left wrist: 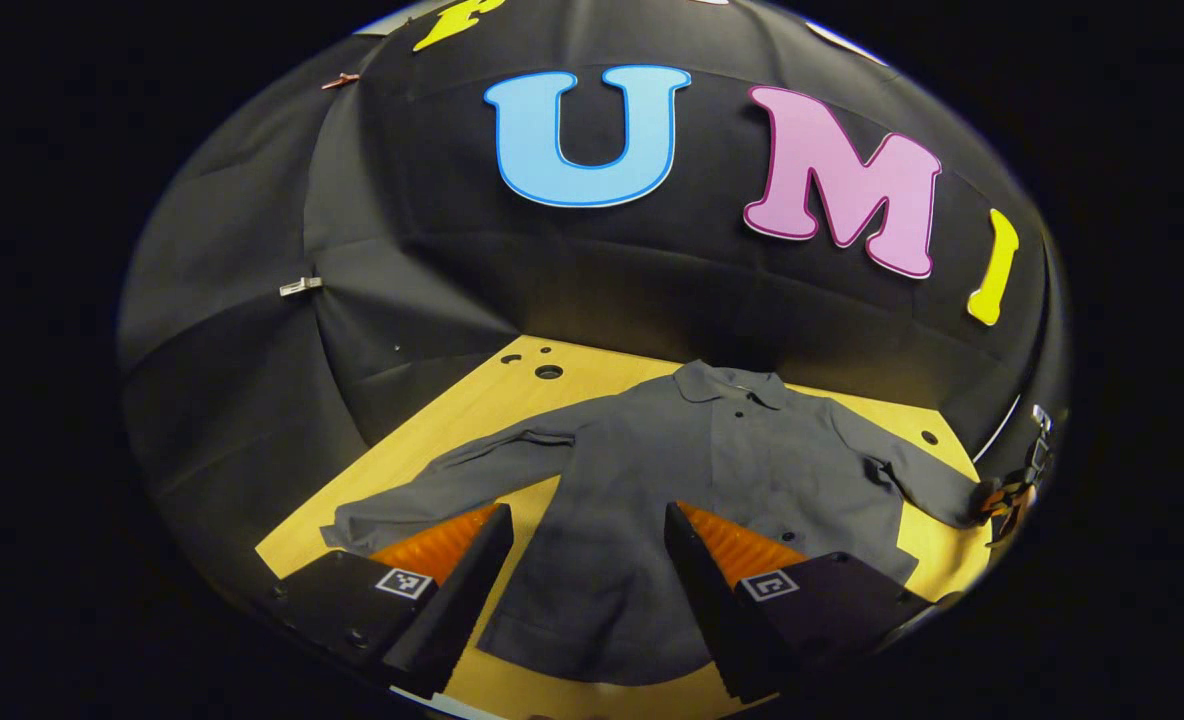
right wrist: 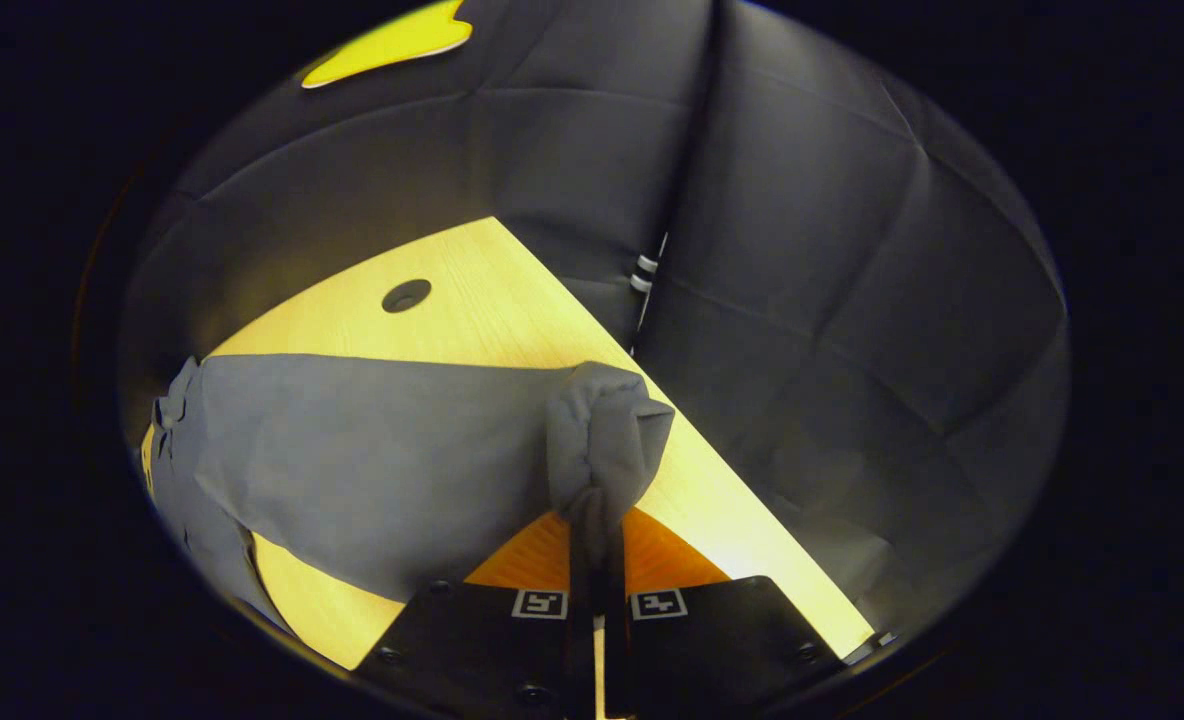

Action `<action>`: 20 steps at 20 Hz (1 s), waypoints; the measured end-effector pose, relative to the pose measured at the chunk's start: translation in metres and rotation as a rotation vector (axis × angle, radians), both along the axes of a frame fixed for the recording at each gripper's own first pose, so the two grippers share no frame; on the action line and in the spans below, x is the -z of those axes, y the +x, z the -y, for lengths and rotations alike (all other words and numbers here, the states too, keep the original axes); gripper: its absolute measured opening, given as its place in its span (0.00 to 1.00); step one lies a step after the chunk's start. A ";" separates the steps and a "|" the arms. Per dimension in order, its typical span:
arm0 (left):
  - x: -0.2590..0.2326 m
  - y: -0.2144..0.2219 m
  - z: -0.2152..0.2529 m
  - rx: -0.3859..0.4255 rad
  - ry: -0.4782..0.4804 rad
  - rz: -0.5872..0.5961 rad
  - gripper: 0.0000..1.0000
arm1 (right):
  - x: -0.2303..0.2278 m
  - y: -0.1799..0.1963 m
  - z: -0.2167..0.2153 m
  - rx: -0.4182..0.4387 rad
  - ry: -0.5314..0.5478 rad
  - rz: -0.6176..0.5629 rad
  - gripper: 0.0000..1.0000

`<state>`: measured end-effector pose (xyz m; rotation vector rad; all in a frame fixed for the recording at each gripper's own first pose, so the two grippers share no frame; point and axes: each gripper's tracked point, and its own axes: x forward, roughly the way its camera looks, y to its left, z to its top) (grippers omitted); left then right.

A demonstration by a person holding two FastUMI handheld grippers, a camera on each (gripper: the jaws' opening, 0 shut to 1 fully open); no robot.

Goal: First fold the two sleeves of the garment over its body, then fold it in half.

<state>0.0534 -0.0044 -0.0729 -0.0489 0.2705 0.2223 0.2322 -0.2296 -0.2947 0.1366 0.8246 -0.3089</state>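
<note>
1. On the wooden worktop [left wrist: 472, 410], a grey collared garment [left wrist: 652, 480] lay face up, buttoned, collar toward the far edge, both sleeves spread out.
2. Above its hem, the left gripper [left wrist: 587, 560] hung released.
3. Near the worktop's right edge, the right gripper [right wrist: 597, 560] was clenched on one sleeve's cuff [right wrist: 607, 440], bunching it.

Left hand-held gripper [left wrist: 584, 540] agape, right [right wrist: 597, 520] clamped

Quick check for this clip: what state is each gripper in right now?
Left gripper: jaws open, holding nothing, above the grey jacket.
Right gripper: jaws closed on the jacket's sleeve cuff.
</note>
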 end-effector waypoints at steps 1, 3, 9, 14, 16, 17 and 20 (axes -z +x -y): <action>-0.002 0.000 -0.004 0.006 -0.003 0.008 0.96 | -0.009 0.002 -0.006 -0.013 -0.018 0.016 0.08; -0.004 0.001 -0.012 0.011 -0.009 0.015 0.96 | -0.031 0.006 -0.025 -0.047 -0.033 0.051 0.08; 0.000 -0.003 -0.036 0.018 -0.022 0.033 0.96 | -0.089 0.038 -0.104 -0.206 -0.074 0.146 0.08; 0.010 -0.008 -0.053 0.000 -0.047 0.023 0.96 | -0.129 0.060 -0.177 -0.314 -0.081 0.209 0.08; 0.013 -0.012 -0.060 -0.015 -0.057 0.024 0.96 | -0.141 0.068 -0.218 -0.374 -0.073 0.242 0.08; 0.016 -0.014 -0.062 -0.019 -0.064 0.019 0.96 | -0.149 0.070 -0.235 -0.396 -0.061 0.247 0.08; 0.021 -0.018 -0.069 -0.033 -0.068 0.012 0.96 | -0.160 0.079 -0.291 -0.449 -0.026 0.264 0.08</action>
